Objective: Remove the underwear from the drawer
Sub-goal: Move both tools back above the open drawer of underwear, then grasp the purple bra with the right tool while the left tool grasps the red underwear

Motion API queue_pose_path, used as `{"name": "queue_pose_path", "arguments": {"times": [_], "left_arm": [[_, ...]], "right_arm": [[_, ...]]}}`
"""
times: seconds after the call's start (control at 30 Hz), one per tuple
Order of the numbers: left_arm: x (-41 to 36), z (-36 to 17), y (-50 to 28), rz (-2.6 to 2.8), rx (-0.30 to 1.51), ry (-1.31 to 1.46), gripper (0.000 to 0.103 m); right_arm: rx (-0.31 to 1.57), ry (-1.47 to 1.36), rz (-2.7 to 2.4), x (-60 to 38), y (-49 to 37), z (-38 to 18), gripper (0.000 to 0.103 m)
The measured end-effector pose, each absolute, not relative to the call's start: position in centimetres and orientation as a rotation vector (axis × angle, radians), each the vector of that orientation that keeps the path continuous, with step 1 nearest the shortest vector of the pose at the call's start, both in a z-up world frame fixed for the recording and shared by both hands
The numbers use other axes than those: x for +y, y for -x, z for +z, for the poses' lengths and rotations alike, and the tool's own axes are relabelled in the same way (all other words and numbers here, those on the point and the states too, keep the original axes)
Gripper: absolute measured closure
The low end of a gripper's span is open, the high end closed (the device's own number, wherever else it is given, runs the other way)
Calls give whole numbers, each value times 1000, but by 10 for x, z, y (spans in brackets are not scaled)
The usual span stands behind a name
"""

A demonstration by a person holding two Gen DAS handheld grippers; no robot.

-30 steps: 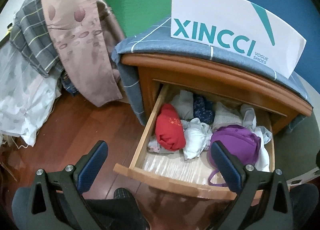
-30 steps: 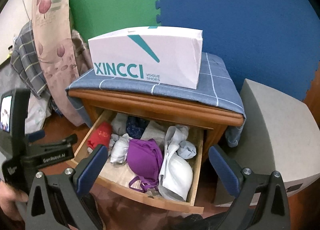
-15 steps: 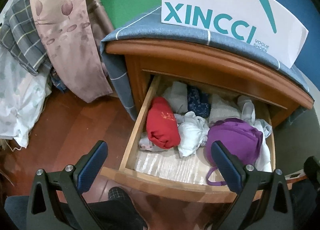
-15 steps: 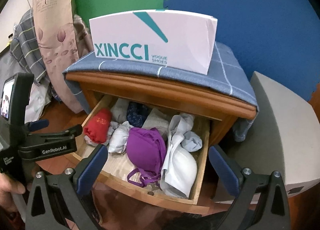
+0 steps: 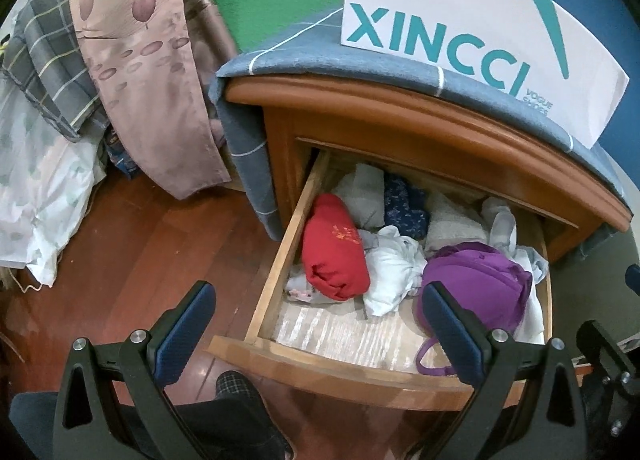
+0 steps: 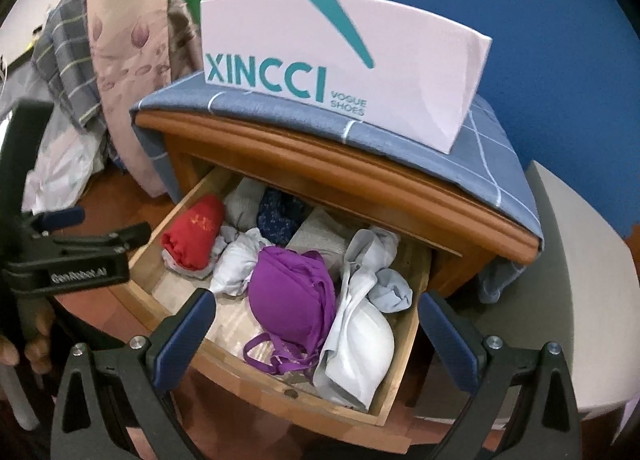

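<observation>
Hovering spread wide and empty, left gripper (image 5: 316, 318) and right gripper (image 6: 316, 320) face the drawer (image 6: 280, 400) of underwear (image 6: 292, 300)

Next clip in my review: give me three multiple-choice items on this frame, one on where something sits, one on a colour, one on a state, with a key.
1. Where in the drawer does the red rolled garment lie?
A. by its left wall
B. by its right wall
C. hanging over its front edge

2. What colour is the bra that lies beside the white bra?
A. black
B. purple
C. yellow

3. How do the left gripper and right gripper stand?
A. both shut on cloth
B. one open, one shut on cloth
C. both open, holding nothing

Key: 1 A, the red roll lies against the left wall. 2 B, it is plainly purple in both views. 3 C, each view shows wide-spread fingers with nothing between them.
</observation>
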State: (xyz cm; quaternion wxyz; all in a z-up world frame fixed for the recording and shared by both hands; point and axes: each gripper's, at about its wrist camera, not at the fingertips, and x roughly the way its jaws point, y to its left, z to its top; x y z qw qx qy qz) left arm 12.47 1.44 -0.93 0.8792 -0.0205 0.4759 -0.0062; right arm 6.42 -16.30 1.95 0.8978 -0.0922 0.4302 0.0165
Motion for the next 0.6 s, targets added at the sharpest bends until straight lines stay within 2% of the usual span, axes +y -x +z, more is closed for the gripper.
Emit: {"name": "queue_pose_path", "arguments": {"times": [0.3,0.6], "left_arm": [[28,-10,-130,36,997,83,0],[33,-14,-132,56,1012,96,0]], "right_arm": [[1000,280,177,-156,-106,-6,0],[1109,474,248,-137,-141,-57,0]]}}
